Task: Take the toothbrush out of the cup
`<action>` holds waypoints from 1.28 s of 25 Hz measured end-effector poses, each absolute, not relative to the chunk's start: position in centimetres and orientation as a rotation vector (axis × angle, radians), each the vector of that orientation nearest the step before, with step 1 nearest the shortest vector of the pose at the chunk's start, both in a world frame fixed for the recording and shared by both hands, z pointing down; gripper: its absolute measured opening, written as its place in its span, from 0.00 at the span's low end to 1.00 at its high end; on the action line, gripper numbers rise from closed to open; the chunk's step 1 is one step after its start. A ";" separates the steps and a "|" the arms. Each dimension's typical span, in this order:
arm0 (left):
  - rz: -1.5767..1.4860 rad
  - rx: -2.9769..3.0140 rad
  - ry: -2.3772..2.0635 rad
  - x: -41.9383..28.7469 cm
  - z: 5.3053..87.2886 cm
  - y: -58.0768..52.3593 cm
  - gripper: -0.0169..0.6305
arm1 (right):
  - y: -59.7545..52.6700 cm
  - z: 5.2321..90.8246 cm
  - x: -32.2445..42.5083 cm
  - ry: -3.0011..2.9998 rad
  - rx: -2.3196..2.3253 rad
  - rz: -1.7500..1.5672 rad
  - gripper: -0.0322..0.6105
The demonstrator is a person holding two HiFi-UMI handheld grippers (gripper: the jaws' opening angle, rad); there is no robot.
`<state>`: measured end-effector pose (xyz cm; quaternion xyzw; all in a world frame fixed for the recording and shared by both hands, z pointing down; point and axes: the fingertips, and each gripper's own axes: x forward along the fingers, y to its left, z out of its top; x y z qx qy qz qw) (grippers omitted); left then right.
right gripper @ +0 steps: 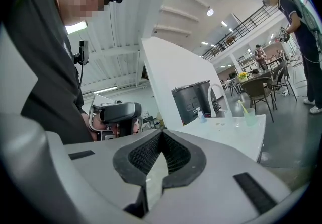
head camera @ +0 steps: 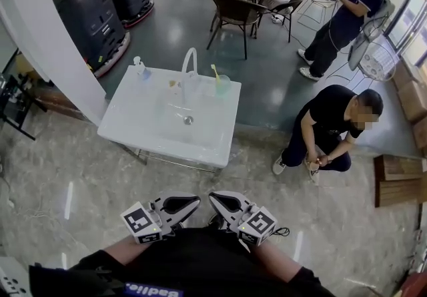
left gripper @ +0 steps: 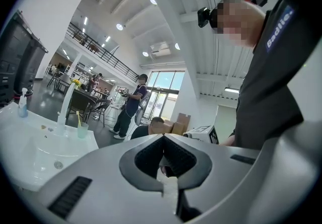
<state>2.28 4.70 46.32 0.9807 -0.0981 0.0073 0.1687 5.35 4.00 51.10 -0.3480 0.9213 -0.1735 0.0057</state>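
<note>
**A:** What's set out?

**B:** A white rectangular desk [head camera: 133, 115] with a basin sunk into its top stands on the grey floor, far from the person. A white arched tap [head camera: 189, 62] rises near its far edge. Just right of the tap sits a pale green translucent plastic cup [head camera: 223, 84], and a yellow-green toothbrush [head camera: 215, 73] stands tilted in it. (A small clear pump bottle [head camera: 141, 70] stands at the far left corner and has no part in this.)

**A:** And the claws?

**B:** Both are held close to the person's body, at the near edge of the head view and well apart from the desk. The left claw [left gripper: 163, 137] has its jaws pressed together with nothing between them. The right claw [right gripper: 161, 133] is the same, with its tips meeting and nothing held.

**A:** Which step is this?

**B:** The approach, I'd say. The toothbrush is in the cup and nothing has been reached.

**A:** What does the next move call for?

**B:** First the gap to the desk has to be closed. Then one claw needs to open; the right one is on the cup's side. It should close on the handle above the rim and lift straight up. The cup looks light and could tip or come along, so the other claw may need to steady it.
</note>
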 end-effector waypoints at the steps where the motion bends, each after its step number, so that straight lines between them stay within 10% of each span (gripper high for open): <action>1: 0.025 2.786 -0.292 2.8 46.3 4.4 0.04 | 3.6 51.0 5.8 2.884 -1.074 -0.549 0.07; 32: -0.011 2.809 -0.252 1.8 45.6 -6.1 0.04 | -8.4 49.7 5.6 2.871 -1.218 -0.460 0.07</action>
